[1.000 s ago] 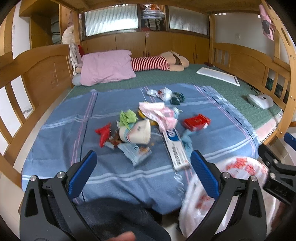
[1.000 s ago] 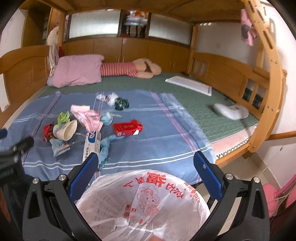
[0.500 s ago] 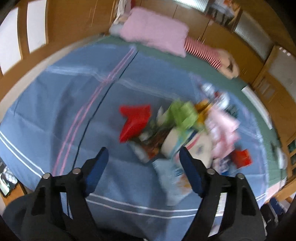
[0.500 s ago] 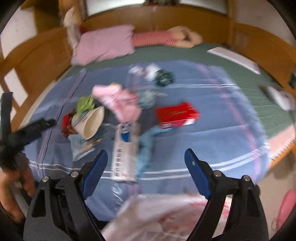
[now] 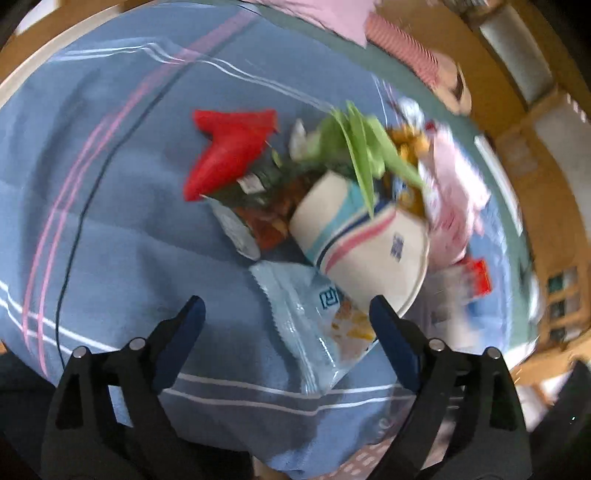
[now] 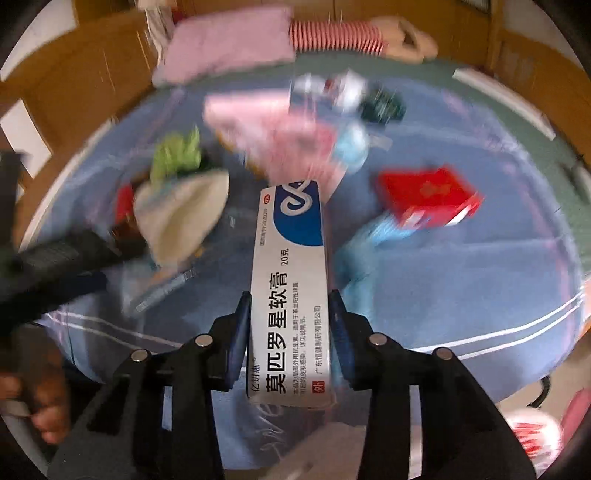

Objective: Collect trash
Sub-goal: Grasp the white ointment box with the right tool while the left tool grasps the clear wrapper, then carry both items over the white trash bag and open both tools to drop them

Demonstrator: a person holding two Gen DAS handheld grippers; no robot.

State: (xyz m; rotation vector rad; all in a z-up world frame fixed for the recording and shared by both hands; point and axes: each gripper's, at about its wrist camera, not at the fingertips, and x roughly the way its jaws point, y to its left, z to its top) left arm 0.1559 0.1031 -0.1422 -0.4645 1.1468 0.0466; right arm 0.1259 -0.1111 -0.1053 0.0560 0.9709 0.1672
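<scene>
A pink pillow (image 6: 225, 44) lies at the head of the blue striped sheet (image 6: 461, 280).

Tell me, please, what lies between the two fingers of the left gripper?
In the left wrist view, the open left gripper has a pale blue snack wrapper lying on the blue sheet between its fingers; neither pad touches it.

Items counted on the blue striped sheet (image 6: 461, 280): one white-and-blue ointment carton (image 6: 290, 291); one paper cup (image 5: 364, 240) with blue and pink stripes; one red box (image 6: 430, 195); one red wrapper (image 5: 229, 151); one pale blue snack bag (image 5: 317, 325); one green crumpled wrapper (image 5: 354, 147); one pink plastic wrapper (image 5: 454, 192); one dark green crumpled piece (image 6: 382, 105). Bedding: one pink pillow (image 6: 225, 44); one red-and-white striped soft toy (image 6: 340, 35). Grippers: two. Smaller scraps in the pile are too blurred to count
</scene>
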